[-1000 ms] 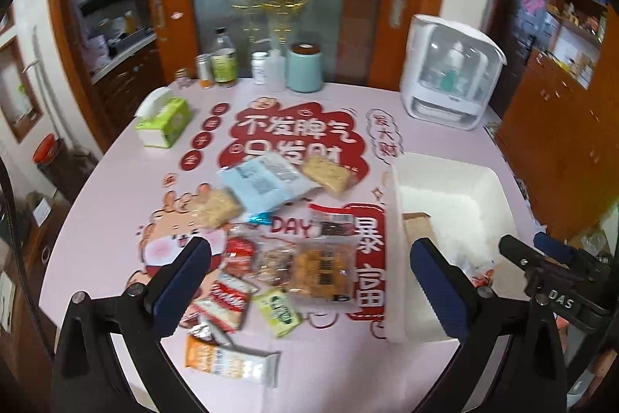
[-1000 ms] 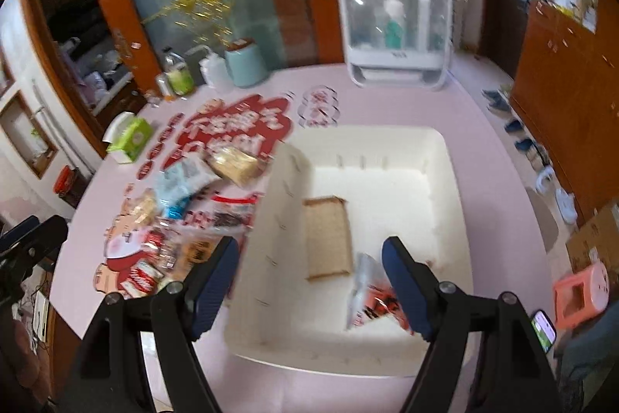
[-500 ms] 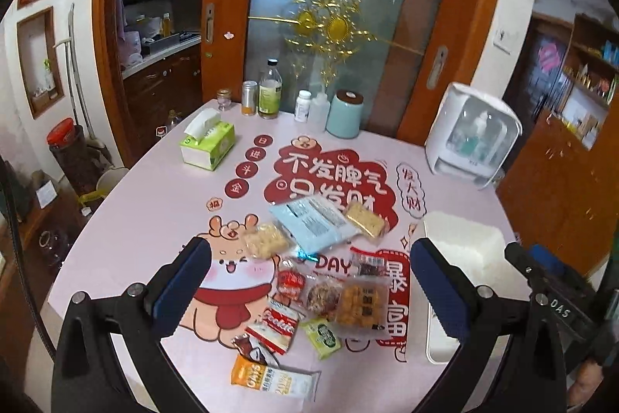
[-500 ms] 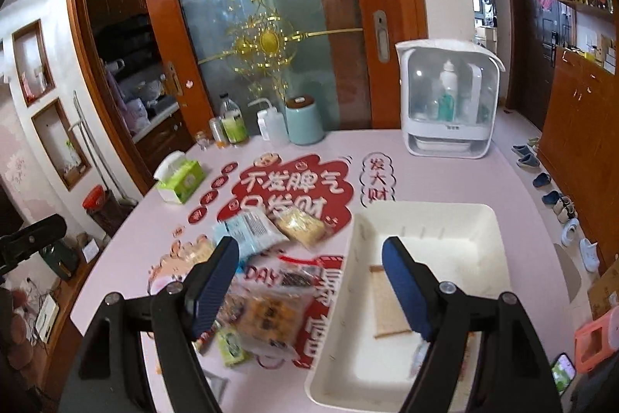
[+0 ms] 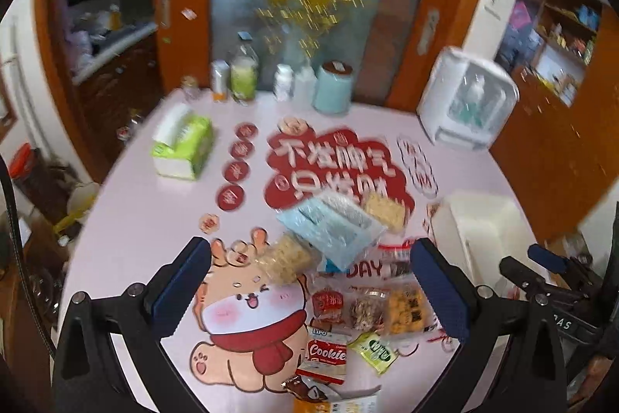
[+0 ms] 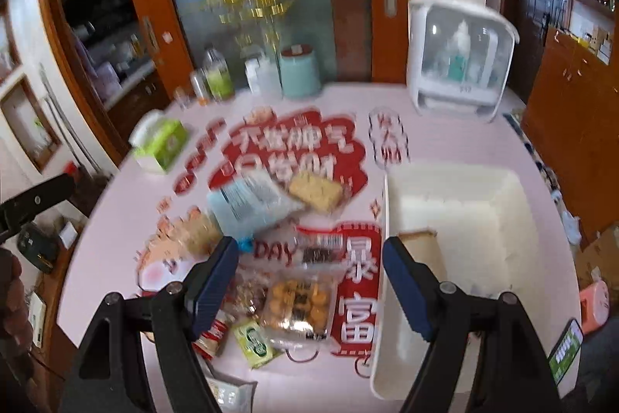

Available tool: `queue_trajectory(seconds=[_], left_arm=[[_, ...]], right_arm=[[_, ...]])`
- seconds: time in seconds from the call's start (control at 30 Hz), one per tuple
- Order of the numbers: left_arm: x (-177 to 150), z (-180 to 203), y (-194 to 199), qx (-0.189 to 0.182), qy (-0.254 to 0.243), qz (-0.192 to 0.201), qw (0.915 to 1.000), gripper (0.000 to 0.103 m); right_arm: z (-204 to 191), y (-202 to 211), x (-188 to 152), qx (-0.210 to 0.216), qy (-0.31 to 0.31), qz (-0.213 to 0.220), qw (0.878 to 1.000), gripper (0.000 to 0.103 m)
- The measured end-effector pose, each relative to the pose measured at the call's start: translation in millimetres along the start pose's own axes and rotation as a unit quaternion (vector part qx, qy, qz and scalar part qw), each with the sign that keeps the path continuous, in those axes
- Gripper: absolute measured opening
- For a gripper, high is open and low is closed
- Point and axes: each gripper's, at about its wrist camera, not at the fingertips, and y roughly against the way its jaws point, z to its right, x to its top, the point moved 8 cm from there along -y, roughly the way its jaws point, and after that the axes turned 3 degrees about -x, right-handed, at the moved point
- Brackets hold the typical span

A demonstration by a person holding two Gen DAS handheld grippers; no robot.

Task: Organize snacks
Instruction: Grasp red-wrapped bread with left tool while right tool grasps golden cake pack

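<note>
Several snack packets lie in a pile on the pink table [image 5: 135, 219]: a light blue packet [image 5: 332, 227] [image 6: 251, 204], a yellow cracker pack [image 5: 385, 211] [image 6: 315, 190], a clear tray of orange cookies [image 5: 406, 304] [image 6: 298, 308], a Cookie pack [image 5: 327, 355] and a green packet [image 6: 255, 335]. To their right stands a white bin [image 6: 456, 177] [image 5: 479, 215] holding a flat brown pack [image 6: 421, 246]. My left gripper [image 5: 309, 281] hangs open above the pile's left side, empty. Over the pile's right side, beside the bin wall, my right gripper [image 6: 309, 281] is also open and empty.
A green tissue box [image 5: 182, 149] sits at the back left. Bottles and a teal canister [image 5: 332, 88] line the far edge, with a white cabinet [image 6: 458, 60] at the back right. A phone [image 6: 565, 347] shows below the table at lower right.
Both grippers drew back and swung left. The right one left the bin and now hangs over the snack pile. The left view shifted left across the table. Both stayed open and empty.
</note>
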Motion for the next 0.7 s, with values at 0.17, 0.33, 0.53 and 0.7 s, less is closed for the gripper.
queue_trajectory(seconds=[0.17, 0.33, 0.53, 0.7], left_arm=[[-29, -1, -73, -0.029, -0.025, -0.072, 0.9967, 0.102], [-65, -4, -130, -0.051, -0.028, -0.139, 0.9886, 0.094], [-104, -3, -179, -0.074, -0.013, -0.208, 0.9751, 0.083], [-120, -2, -202, -0.072, -0.007, -0.235, 0.9693, 0.082]], right_arm=[[-14, -49, -30, -0.032, 0.011, -0.058, 0.998, 0.077], [-26, -87, -53, -0.041, 0.017, -0.108, 0.993, 0.077], [-32, -129, -78, -0.063, 0.036, -0.172, 0.982, 0.077], [-27, -150, -93, -0.072, 0.038, -0.203, 0.976, 0.077]])
